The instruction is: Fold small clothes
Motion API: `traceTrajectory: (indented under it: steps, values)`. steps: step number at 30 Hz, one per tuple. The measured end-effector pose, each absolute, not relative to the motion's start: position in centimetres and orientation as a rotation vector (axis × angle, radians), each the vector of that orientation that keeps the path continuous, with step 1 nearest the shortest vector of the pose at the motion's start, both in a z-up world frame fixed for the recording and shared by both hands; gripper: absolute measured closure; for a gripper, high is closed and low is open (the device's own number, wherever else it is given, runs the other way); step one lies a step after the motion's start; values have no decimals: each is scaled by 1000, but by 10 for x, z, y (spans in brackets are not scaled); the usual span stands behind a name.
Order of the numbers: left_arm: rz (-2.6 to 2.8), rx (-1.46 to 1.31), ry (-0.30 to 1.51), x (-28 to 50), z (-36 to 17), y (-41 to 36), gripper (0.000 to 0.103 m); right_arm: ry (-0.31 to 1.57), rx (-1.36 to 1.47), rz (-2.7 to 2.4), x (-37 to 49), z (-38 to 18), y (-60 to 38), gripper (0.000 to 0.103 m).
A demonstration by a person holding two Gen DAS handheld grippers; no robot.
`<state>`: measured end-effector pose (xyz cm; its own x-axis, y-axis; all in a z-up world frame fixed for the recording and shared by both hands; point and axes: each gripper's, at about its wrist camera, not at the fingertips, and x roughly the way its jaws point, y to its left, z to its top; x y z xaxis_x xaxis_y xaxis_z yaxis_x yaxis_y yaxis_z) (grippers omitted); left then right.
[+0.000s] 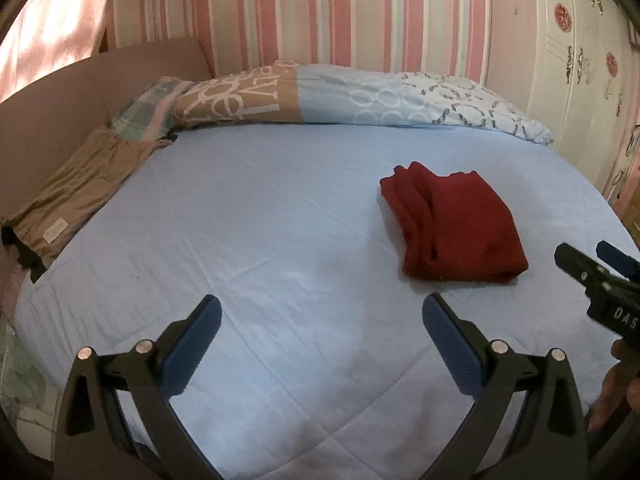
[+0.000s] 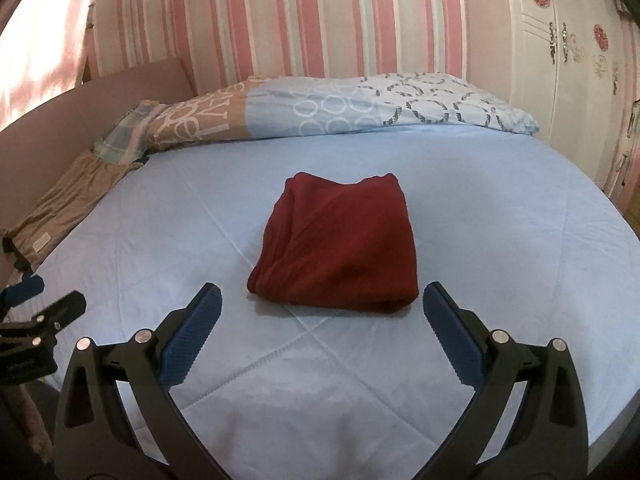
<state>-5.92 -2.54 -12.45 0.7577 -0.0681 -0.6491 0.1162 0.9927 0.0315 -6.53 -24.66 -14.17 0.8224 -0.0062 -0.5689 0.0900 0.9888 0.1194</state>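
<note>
We are holding both grippers above a light-blue bed [image 2: 500,208], where a dark red garment [image 2: 336,244] is lying in a compact folded bundle. In the right wrist view the garment is sitting at twelve o'clock, just beyond the right gripper [image 2: 322,298], whose blue-padded fingers [image 2: 192,332] are standing wide apart and holding nothing. From the left gripper [image 1: 322,308], the bundle is lying at about one o'clock, well clear of its fingers [image 1: 452,344], which are also spread wide and empty.

We are judging the cloth to be soft, light and limp: it is sagging into rounded rolls along its left side and near edge, so it is likely to droop and unfold if lifted by a single layer. It looks neither slippery nor fragile. The surest hold, we are reckoning, is on the thick near edge or its two near corners, pinching through all the layers at once, one gripper to each corner.

A patterned pillow [image 2: 360,108] is lying at the head of the bed, and a tan cloth [image 1: 76,196] is bunched at ten o'clock along the left side.
</note>
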Motion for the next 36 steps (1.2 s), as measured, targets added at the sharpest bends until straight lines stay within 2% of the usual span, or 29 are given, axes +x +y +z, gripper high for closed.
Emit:
traceTrajectory:
  steps: [18, 36]
  values:
    - [-126, 55, 624, -73, -99, -23, 2, 496, 108, -126, -106, -110, -243, 3]
    - [-65, 82, 575, -80, -86, -17, 2, 475, 109, -152, -121, -95, -238, 3]
